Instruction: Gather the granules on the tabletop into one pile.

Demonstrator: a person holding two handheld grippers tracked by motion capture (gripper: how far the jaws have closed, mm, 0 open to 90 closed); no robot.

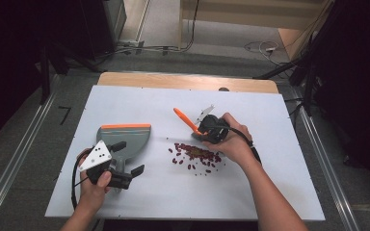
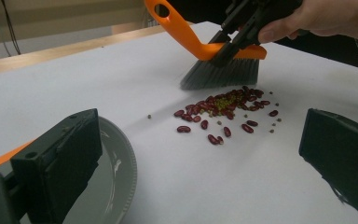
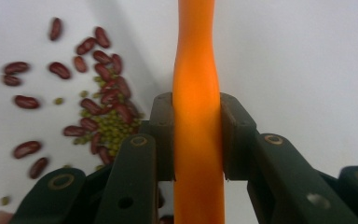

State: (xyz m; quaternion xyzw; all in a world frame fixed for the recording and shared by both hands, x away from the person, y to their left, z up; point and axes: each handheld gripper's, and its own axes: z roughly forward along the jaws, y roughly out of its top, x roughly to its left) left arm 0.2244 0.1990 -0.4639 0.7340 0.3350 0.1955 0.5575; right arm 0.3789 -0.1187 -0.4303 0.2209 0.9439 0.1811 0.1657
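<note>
Table: white board (image 1: 270, 183), grey floor around, I see.
Hidden: brush (image 2: 221, 70) bristles (behind my hand).
Right gripper (image 3: 196, 140): clamps brush.
Left gripper (image 2: 200, 163): jaws apart.

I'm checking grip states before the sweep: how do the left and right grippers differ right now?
The right gripper is shut on the orange brush handle; the left gripper is open, holding nothing. The right gripper sits over the beans; the left gripper sits by the grey dustpan. Both are black and hand-held.
</note>
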